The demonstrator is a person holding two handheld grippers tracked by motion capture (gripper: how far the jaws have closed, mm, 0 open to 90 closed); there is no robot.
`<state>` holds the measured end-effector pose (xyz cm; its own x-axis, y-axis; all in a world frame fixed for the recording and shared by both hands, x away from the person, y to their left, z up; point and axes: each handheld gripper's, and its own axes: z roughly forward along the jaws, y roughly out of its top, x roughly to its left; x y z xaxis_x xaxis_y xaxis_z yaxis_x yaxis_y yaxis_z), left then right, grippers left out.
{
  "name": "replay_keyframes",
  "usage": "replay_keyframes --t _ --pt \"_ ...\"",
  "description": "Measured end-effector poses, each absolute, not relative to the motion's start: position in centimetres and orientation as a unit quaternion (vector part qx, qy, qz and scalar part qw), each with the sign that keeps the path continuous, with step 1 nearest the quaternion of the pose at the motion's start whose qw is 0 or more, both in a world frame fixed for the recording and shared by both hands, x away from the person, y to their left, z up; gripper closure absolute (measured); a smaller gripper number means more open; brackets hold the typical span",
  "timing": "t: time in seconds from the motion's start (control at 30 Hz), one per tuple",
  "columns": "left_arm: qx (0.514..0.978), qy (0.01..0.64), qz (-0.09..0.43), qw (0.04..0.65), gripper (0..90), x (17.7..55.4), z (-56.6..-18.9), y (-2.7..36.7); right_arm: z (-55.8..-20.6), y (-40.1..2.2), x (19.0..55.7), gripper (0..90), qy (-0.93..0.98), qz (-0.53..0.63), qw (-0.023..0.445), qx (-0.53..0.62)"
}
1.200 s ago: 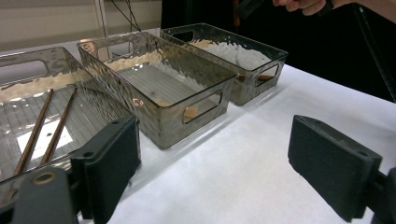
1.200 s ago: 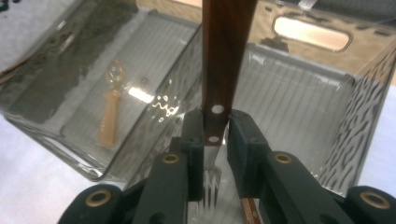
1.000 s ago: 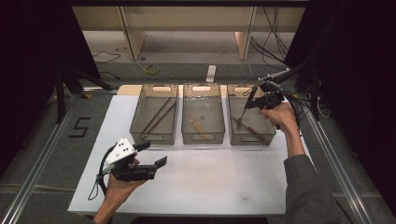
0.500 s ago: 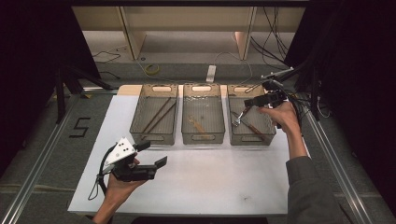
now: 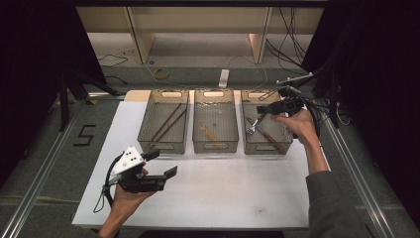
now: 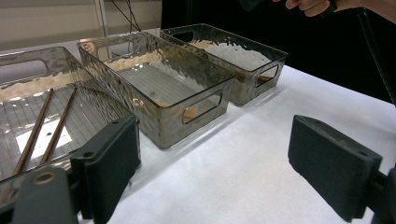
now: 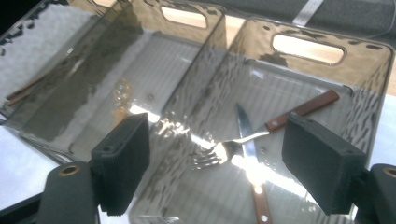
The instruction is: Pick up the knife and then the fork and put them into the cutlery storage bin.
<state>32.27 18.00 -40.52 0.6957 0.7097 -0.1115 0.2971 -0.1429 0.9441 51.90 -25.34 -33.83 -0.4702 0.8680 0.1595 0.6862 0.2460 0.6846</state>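
Three clear bins stand in a row on the white table (image 5: 233, 198). My right gripper (image 5: 264, 110) (image 7: 217, 161) hovers over the right bin (image 5: 267, 148). Its jaws have just been opening and stand wide with nothing between them. Below them in that bin lie a fork (image 5: 253, 127) (image 7: 285, 119) and a knife (image 5: 271, 138) (image 7: 258, 198), both brown-handled, the fork across the knife's blade. My left gripper (image 5: 163, 163) (image 6: 215, 158) is open and empty above the table's front left, facing the bins.
The left bin (image 5: 163, 146) holds two chopsticks (image 5: 168, 121) (image 6: 44, 128). A light wooden utensil (image 5: 210, 135) lies in the middle bin (image 5: 215, 147). Cables run past the table's far right corner, and shelving stands behind the table.
The fork hung from my right gripper over the right bin; it now lies in the bin and the jaws are open. The left hand has stayed in place.
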Motion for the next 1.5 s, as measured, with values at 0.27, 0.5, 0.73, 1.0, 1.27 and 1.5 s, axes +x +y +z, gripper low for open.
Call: replay_keyframes --t 0.27,0.5,0.73,1.0,1.27,1.5 --pt "0.732 0.345 0.183 0.559 15.7 32.3 -40.5 18.0 -33.6 -24.4 50.0 24.8 0.782 0.378 0.139 0.475" --pt "0.732 0.346 0.181 0.558 15.7 32.4 -40.6 18.0 -34.0 -23.9 48.1 24.8 0.781 0.4 0.135 0.461" --pt "0.732 0.347 0.179 0.558 15.7 32.4 -40.6 18.1 -34.3 -23.1 45.5 24.6 0.782 0.423 0.138 0.436" --pt "0.733 0.348 0.176 0.557 15.6 32.5 -40.6 18.1 -34.7 -21.9 42.8 24.6 0.783 0.441 0.144 0.414" --pt "0.729 0.353 0.174 0.559 15.7 32.6 -40.7 18.2 -36.1 -21.0 40.8 23.8 0.782 0.461 0.134 0.398" --pt "0.727 0.356 0.168 0.563 15.7 32.7 -40.7 18.2 -37.4 -20.8 39.1 23.8 0.778 0.484 0.128 0.381"
